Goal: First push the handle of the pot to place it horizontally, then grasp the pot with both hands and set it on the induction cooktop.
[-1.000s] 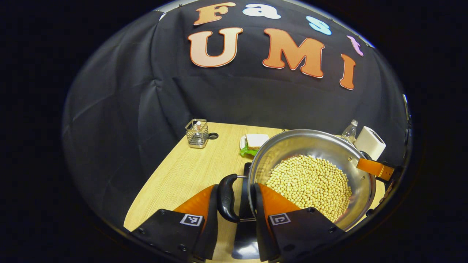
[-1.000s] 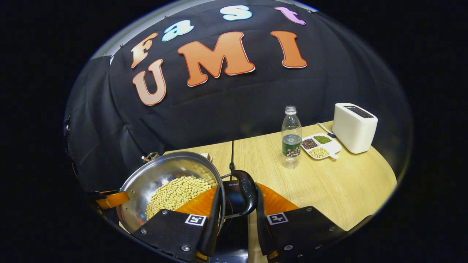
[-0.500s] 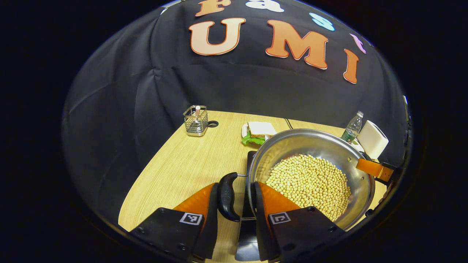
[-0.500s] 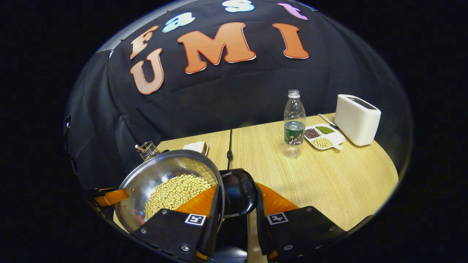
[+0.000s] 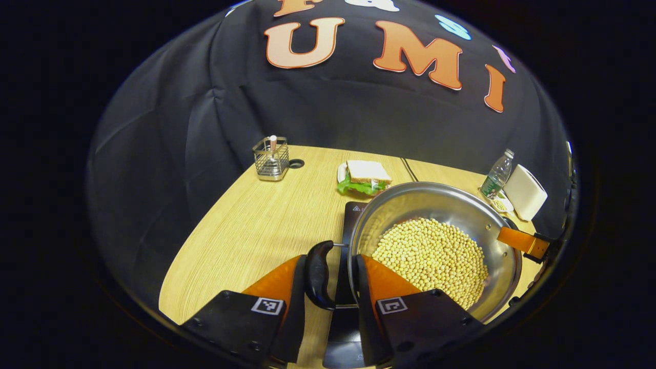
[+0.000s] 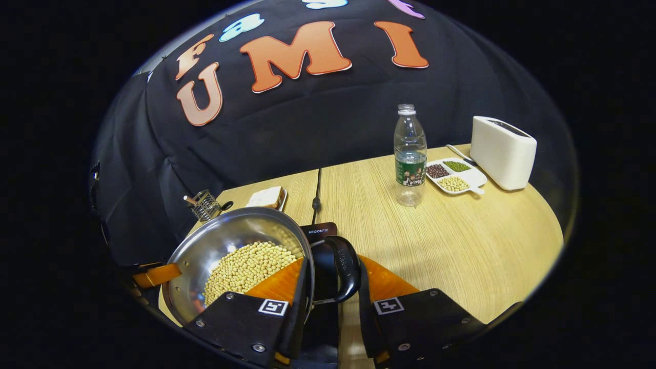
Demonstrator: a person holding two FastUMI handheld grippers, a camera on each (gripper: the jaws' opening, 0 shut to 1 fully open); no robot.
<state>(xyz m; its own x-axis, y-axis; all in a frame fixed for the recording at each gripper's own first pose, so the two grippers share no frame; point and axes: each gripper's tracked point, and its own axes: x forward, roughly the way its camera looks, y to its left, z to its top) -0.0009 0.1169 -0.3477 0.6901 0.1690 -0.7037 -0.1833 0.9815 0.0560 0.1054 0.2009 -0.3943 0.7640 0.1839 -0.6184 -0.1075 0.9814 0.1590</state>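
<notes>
Wooden surface (image 5: 246, 225), pale and fine-grained, carrying all items in front of the black cloth wall. Steel pot (image 5: 461, 210), round and shallow, partly filled with pale yellow beans (image 5: 430, 256); it sits over the black induction cooktop (image 6: 319, 230), whether resting on it or held just above cannot be told. Left gripper (image 5: 330, 287): jaws narrow, one finger outside the pot's near-left black loop handle (image 5: 319, 274), the other inside the rim, so the handle and rim lie between them. Right gripper (image 6: 333, 287): jaws likewise narrow, straddling the opposite black loop handle (image 6: 346, 269) and rim. In the left gripper view, one finger of the right gripper appears at the pot's right edge. White toaster (image 6: 502, 151) at the far right. Clear water bottle (image 6: 410, 154), upright, just left of a white divided dish (image 6: 456, 177) holding three kinds of beans. Sandwich on a plate (image 5: 364, 177) beyond the cooktop. Wire basket (image 5: 270, 159) at the far left, with a small stick standing in it.
</notes>
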